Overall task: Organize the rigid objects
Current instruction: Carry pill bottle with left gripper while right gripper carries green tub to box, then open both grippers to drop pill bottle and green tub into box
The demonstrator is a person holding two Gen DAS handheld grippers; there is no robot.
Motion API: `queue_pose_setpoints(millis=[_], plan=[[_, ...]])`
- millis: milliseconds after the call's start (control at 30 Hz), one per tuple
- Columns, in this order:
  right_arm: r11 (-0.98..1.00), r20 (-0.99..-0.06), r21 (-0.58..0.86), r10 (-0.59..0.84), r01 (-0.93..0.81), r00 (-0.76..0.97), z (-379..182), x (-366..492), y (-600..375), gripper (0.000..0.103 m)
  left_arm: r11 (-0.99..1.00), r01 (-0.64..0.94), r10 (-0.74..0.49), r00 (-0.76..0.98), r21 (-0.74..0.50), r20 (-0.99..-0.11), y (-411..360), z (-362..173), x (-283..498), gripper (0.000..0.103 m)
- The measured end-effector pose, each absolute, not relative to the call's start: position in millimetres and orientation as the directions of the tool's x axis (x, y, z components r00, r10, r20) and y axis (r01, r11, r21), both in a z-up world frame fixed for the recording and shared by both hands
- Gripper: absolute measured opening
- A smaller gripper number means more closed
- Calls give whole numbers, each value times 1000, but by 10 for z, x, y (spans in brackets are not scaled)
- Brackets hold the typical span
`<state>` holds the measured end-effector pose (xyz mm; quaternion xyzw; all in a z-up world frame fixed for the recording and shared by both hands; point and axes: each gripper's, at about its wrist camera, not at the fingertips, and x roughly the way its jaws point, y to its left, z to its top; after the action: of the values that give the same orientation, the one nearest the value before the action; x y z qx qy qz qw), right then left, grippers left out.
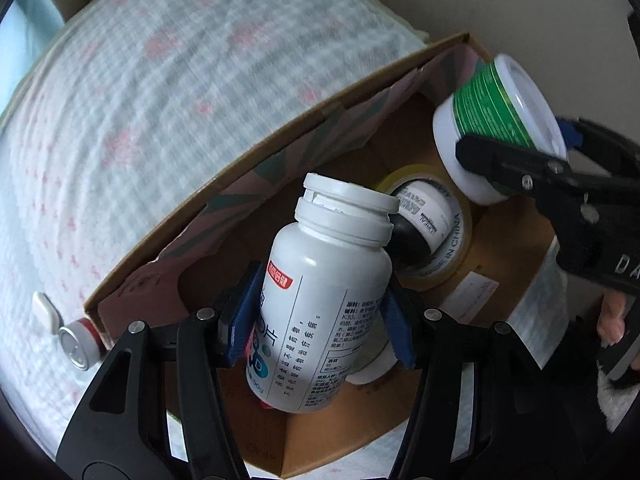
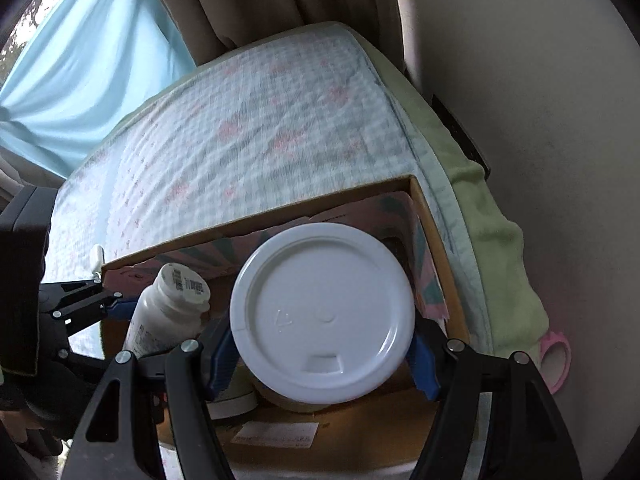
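1. My left gripper (image 1: 316,320) is clenched on a tall white plastic bottle (image 1: 320,304); the blue pads (image 1: 240,316) press its smooth round body from both sides. The bottle tilts, its ribbed white cap towards the far wall of the box, a red tag and printed text on its label.
2. My right gripper (image 2: 324,354) grasps a squat round jar (image 2: 322,314) across its width. In the right wrist view I see only its flat white lid, with a moulded tab and a raised rim. The left wrist view shows its green printed label (image 1: 492,100) and white base, the jar held on its side above the box's right end.
3. Both items hang over an open cardboard box (image 1: 256,156), brown corrugated outside, its inner flaps patterned in pink and grey-green.
4. Inside the box, beyond the bottle cap, a roll of clear yellowish tape (image 1: 452,240) lies flat, and a small dark bottle with a white label (image 1: 420,220) sits in its core.
5. The box rests on a bed covered by a puckered checked quilt (image 1: 160,120), pale blue and white with pink flowers.
6. Just outside the box's left corner, a small vial (image 1: 78,344) with a metal top and red band lies on the quilt.
7. At the bed's right edge, a fuzzy green blanket (image 2: 492,240) hangs down.
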<state>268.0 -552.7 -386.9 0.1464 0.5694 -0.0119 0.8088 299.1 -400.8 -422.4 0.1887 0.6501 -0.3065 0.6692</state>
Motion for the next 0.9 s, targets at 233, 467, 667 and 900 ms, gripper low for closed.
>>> queue_pose_setpoints(millis=[233, 467, 667, 900], plan=[[945, -932, 243, 165, 218, 323, -4044, 2723, -5549, 66, 707, 695, -148, -32, -128, -989, -4102, -4293, 2996, 52], [900, -880, 333, 189, 283, 436, -3933, 2662, -5662, 103, 669, 738, -179, 42, -90, -983, -4164, -4116, 2919, 103], [917, -876, 289, 138, 274, 463, -3819, 2498, -5659, 103, 678, 733, -166, 77, -57, -983, -3947, -4003, 2841, 103], [930, -880, 247, 98, 272, 465, -3688, 2417, -5650, 103, 720, 690, -170, 70, -76, -983, -3679, -3855, 2726, 103]])
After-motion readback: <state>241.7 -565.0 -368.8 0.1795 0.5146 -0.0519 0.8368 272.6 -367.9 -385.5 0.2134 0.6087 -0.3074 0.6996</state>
